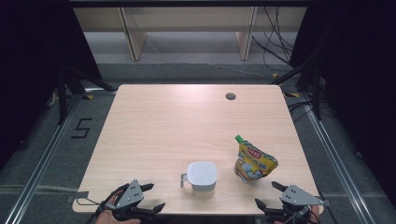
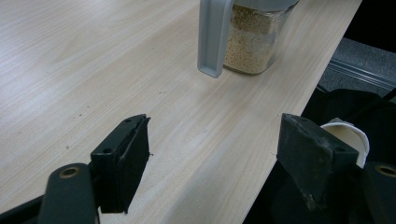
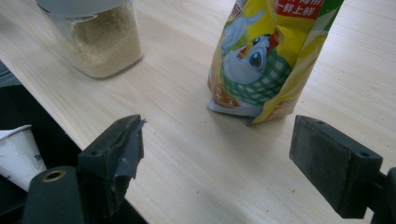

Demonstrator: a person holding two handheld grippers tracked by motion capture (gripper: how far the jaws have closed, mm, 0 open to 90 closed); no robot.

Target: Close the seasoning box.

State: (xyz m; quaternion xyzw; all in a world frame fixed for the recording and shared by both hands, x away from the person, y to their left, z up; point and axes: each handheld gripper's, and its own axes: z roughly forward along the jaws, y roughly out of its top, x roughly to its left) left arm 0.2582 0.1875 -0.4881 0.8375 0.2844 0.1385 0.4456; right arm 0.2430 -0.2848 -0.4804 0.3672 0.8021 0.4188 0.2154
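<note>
Left tool (image 1: 149, 199): jaws spread wide, nothing between them, hovering at the near edge of the pale wooden tabletop (image 1: 163, 126). Ahead of it and slightly to its right stands a clear square jar with a grey lid and grey handle (image 1: 201, 176), filled with fine tan grains; the handle faces this tool. In the left gripper view the jar (image 2: 247, 39) sits well beyond the jaw tips, apart from them.

Right tool (image 1: 270, 195): jaws likewise released, empty, at the near right edge. Just ahead stands an upright yellow printed spout pouch with a green cap (image 1: 254, 161), near but not touching. In the right gripper view the pouch (image 3: 271, 56) is ahead, the jar (image 3: 100, 39) to its left. A white paper cup (image 3: 16, 151) shows below the tabletop edge.
</note>
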